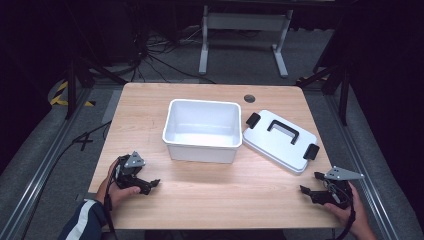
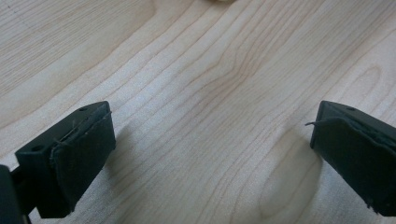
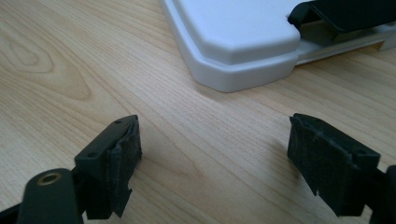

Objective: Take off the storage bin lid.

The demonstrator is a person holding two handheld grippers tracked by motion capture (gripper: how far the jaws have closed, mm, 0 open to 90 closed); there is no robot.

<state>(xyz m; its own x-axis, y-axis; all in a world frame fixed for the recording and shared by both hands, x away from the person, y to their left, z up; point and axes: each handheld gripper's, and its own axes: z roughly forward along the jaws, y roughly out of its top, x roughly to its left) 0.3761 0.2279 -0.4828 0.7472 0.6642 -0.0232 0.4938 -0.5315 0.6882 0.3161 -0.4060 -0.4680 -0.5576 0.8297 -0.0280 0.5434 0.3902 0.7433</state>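
You have a white rectangular bin [image 1: 202, 131] sitting upright and open at the centre of the frame, its inside bare, its long side facing you. Just to its right lies its white lid [image 1: 280, 141], flat on the worktop, top side up and turned at an angle to the bin. The lid carries a black handle [image 1: 283, 131] across its middle and a black latch [image 1: 253, 120] at each short end. In the right gripper view, the lid's rounded corner [image 3: 233, 70] fills the upper right.
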